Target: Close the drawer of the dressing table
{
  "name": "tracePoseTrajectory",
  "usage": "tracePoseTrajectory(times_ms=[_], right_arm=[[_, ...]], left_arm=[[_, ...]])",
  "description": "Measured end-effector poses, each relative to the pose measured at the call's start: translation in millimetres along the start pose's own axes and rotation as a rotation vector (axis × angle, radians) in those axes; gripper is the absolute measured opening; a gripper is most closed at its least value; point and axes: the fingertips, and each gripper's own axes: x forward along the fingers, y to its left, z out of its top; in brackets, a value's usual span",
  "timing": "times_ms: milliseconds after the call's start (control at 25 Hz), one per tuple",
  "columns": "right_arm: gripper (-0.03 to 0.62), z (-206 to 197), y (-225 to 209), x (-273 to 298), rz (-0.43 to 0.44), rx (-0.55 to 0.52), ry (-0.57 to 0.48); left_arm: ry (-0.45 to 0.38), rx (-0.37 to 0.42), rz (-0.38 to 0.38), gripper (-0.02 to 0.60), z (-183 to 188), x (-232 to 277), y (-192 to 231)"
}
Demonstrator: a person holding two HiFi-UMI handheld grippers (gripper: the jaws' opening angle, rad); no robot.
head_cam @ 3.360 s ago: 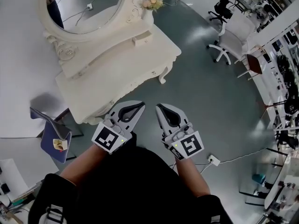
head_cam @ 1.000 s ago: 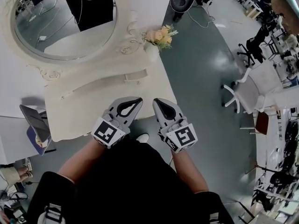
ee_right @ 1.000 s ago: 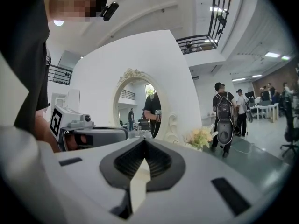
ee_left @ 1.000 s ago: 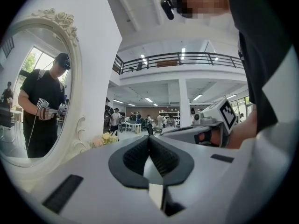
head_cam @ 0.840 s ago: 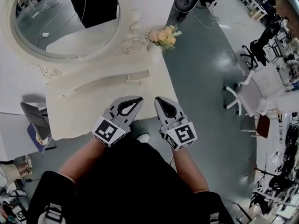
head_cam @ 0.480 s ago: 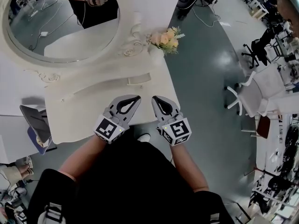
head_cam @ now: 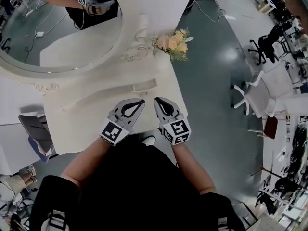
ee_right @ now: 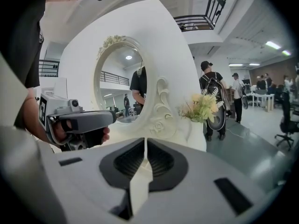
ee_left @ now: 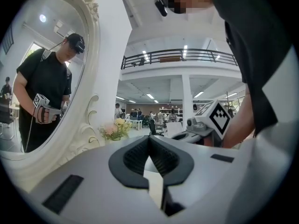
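Head view: approach step, no contact yet. The small drawer point(head_cam: 144, 85) juts from the raised tier on the dressing table counter point(head_cam: 82, 124), just below the mirror point(head_cam: 62, 32) frame. Left hand-held gripper point(head_cam: 141, 102) and right hand-held gripper point(head_cam: 157, 101) hover side by side slightly further from the mirror, near the drawer front. Next: move forward and push the front in square. Left gripper view: jaws together, empty, drawer hidden under the body. Right gripper view: tips meet, nothing held, drawer out of sight. How far it's open is hard to judge.

black shirt point(head_cam: 139, 177) | left tool point(head_cam: 140, 103) grey, black pads | right tool point(head_cam: 158, 102) alike
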Motion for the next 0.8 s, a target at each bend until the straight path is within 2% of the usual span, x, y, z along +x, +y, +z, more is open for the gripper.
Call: tracePoseTrajectory(times_ms=[320,480,800], right_arm=[[0.017,-46.8,-21.9,41.4,-0.051,0.046,0.109],[0.038,-70.5,-30.7,54.7,-0.101,0.044,0.153],[0.091,-121.7,-37.2,85.9,-0.121,0.075,0.259]], left_arm=[[0.033,-0.021,0.017,-0.006,-31.6,10.4,32.8],[0.062,-0.053,0.030,-0.006,-51.6,14.0,45.0],[0.087,-0.058,0.058,-0.006,-84.5,22.5,67.3]])
